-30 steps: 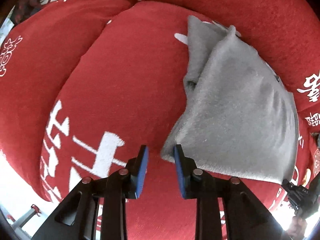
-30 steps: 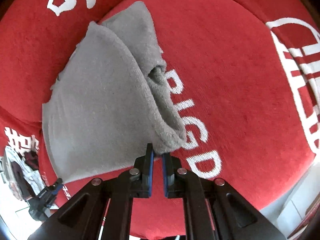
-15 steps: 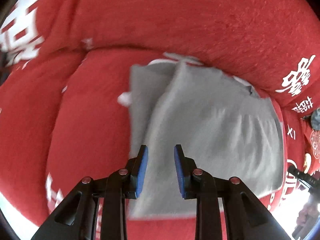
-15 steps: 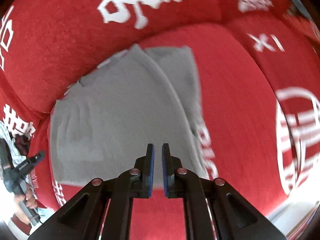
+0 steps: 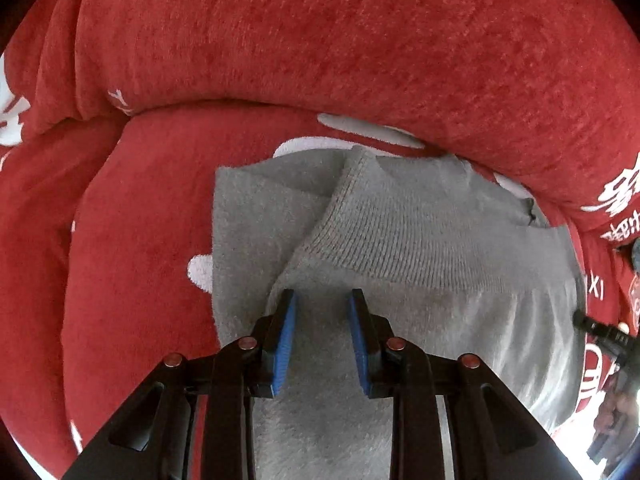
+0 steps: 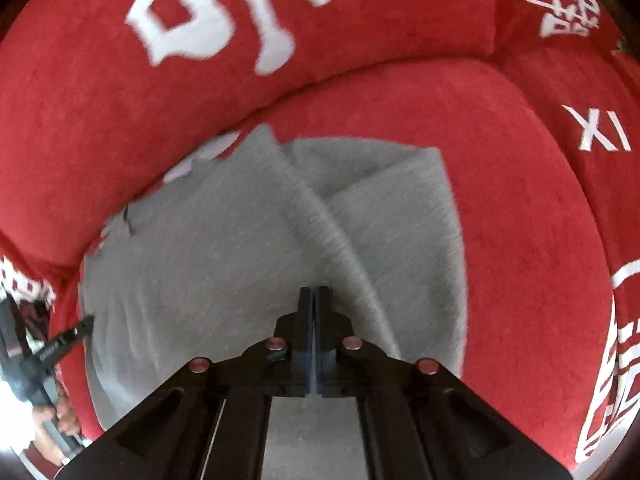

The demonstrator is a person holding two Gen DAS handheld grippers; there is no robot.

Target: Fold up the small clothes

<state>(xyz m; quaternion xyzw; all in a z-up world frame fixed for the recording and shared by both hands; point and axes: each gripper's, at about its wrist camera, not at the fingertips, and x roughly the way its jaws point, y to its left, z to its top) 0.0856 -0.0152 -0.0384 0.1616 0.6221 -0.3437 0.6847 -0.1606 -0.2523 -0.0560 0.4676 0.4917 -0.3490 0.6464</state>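
A grey knit garment (image 5: 400, 232) lies folded on the red sofa seat (image 5: 140, 240), one ribbed flap laid over the flat layer. My left gripper (image 5: 322, 296) hovers over its near left part, blue pads apart and nothing between them. In the right wrist view the same garment (image 6: 200, 248) spreads below my right gripper (image 6: 316, 290). Its jaws are closing, and the pads meet with no cloth between them. The right gripper points down over the diagonal fold ridge.
The red back cushion (image 5: 320, 40) with white lettering rises just behind the garment. More red seat (image 6: 520, 200) lies to the right. The other gripper shows at the view edges (image 5: 600, 336) (image 6: 60, 344), with a person's hand (image 6: 60, 416) on its handle.
Both grippers moved from the cushion's front edge inward over the garment, toward the back cushion. The right gripper's narrow gap has closed. The left gripper's opening is unchanged.
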